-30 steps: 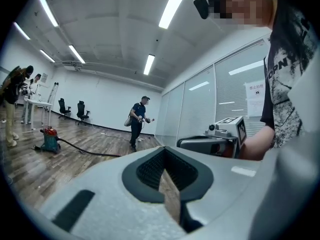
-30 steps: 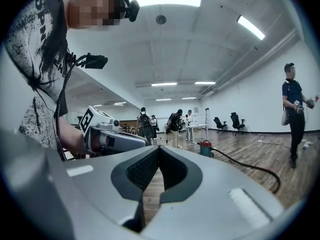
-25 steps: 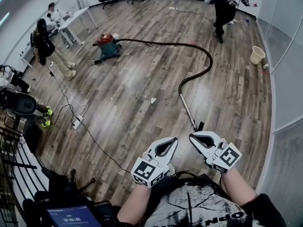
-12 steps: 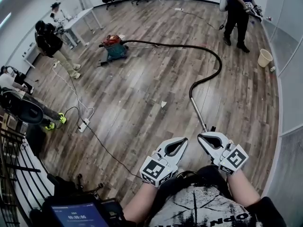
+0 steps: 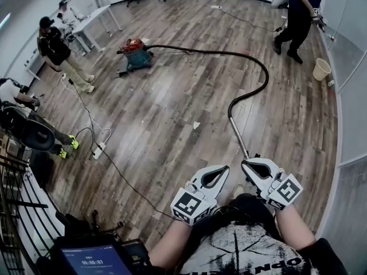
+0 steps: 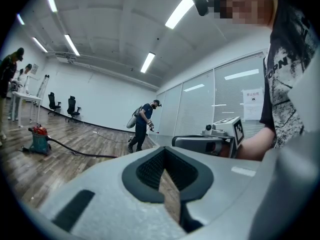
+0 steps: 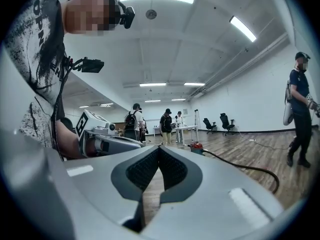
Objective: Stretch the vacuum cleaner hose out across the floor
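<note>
A power strip (image 5: 96, 150) lies left of the curved hose (image 5: 266, 76), a bucket (image 5: 321, 69) right.

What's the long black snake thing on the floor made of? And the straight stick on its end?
The hose looks like bendy black plastic or rubber: it curves smoothly. The wand looks like metal: straight, silvery, slightly shiny. I can't be sure from here.

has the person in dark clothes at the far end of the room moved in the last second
Yes. The person in dark clothes has stepped to the right in the head view, closer to the bucket standing on the floor.
</note>
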